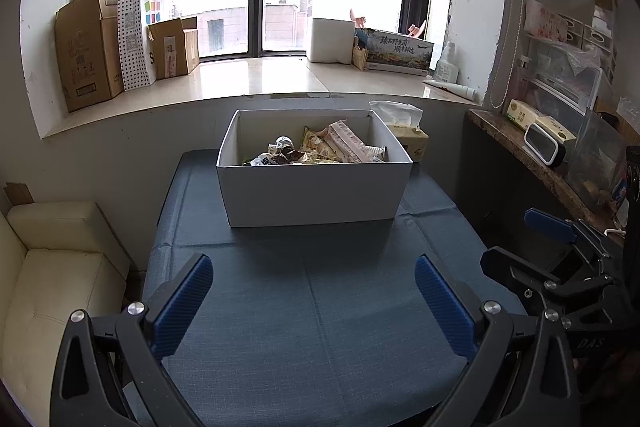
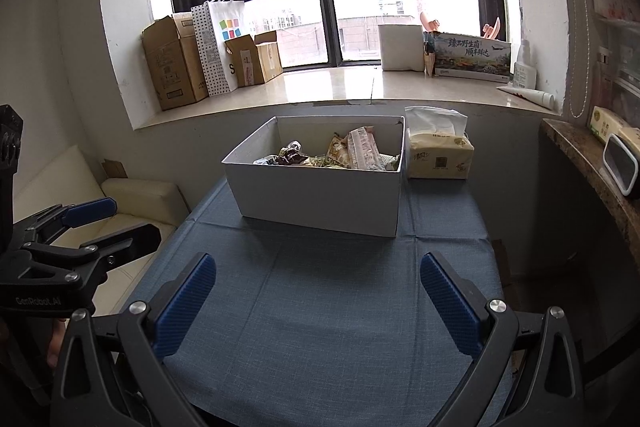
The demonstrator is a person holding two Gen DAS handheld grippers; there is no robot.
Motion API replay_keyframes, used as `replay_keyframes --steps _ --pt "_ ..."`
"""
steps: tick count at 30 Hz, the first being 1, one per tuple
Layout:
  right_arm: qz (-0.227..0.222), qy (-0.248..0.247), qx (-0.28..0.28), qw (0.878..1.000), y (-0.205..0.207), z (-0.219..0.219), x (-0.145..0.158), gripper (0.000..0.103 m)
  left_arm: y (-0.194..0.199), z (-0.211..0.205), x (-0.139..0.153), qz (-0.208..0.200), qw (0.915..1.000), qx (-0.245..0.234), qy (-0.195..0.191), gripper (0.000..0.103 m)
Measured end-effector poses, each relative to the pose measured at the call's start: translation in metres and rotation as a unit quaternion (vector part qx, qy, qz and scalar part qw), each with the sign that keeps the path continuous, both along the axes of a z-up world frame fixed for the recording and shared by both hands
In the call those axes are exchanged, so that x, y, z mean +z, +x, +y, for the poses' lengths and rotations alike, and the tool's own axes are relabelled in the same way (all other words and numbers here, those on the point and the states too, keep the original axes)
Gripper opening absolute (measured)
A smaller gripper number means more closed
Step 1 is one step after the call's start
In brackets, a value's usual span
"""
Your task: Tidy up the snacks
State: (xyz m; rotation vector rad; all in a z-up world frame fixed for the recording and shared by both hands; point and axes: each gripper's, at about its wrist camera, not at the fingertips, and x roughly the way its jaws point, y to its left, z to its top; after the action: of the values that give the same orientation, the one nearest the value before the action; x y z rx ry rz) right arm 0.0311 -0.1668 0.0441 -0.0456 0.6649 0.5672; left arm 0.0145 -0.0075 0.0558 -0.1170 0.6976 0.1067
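Note:
A white open box (image 1: pixel 316 195) stands at the far middle of a table with a blue cloth (image 1: pixel 312 307). Several wrapped snacks (image 1: pixel 320 147) lie inside it. The box (image 2: pixel 320 203) and snacks (image 2: pixel 344 153) also show in the right wrist view. My left gripper (image 1: pixel 314 279) is open and empty, above the cloth short of the box. My right gripper (image 2: pixel 318 279) is open and empty, also short of the box. The right gripper (image 1: pixel 560 251) shows at the right edge of the left wrist view, and the left gripper (image 2: pixel 100 223) at the left edge of the right wrist view.
A tissue pack (image 2: pixel 440 157) stands right of the box. A cream sofa (image 1: pixel 52 267) is left of the table. A stone-topped counter (image 1: pixel 532 155) with a tissue box and a clock is at right. The windowsill (image 1: pixel 256 79) behind holds cardboard boxes and a bag.

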Motion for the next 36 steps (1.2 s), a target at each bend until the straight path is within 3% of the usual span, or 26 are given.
replay_keyframes --steps 36 --pt "0.008 0.005 -0.002 1.000 -0.0004 -0.0011 -0.0025 0.103 0.0008 -0.0003 -0.0031 0.004 1.0000 -0.002 -0.002 0.103"
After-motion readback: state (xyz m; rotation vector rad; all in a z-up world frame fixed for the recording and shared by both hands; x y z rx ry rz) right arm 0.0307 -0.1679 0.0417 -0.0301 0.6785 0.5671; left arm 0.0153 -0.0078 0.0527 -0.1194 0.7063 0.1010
